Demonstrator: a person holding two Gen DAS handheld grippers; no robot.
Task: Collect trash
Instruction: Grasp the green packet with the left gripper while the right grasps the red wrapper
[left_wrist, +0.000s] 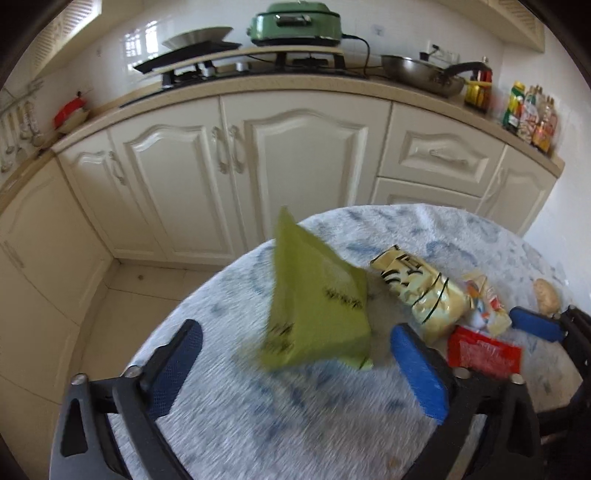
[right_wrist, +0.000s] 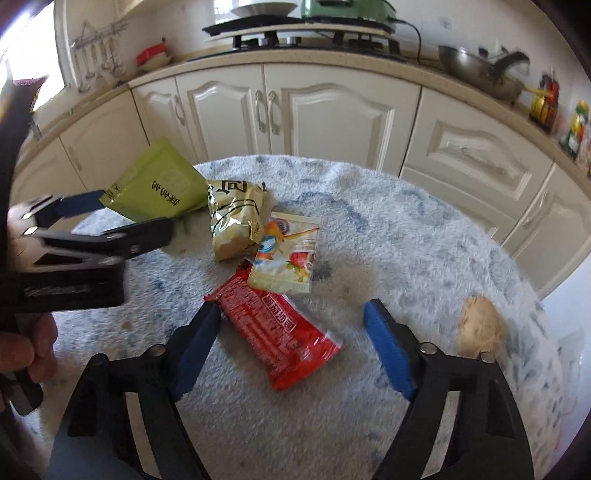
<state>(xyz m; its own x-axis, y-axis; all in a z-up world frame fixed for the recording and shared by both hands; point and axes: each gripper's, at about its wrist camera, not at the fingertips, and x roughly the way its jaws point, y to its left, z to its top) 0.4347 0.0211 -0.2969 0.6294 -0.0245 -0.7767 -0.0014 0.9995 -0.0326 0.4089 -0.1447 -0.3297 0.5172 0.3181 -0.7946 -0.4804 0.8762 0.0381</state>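
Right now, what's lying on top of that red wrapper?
A corner of the cartoon snack packet overlaps the red wrapper's far end. The wrapper's remaining surface is bare; what the packet covers there stays hidden.

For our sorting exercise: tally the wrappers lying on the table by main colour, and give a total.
Green: 1, the green packet
Gold: 1, the gold bag
White with cartoon print: 1, the white packet
Red: 1, the red wrapper
Total: 4

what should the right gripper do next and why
Probably ease the right gripper down and close on the red wrapper: its jaws are open with the wrapper lying flat on the table between them, nothing gripped.
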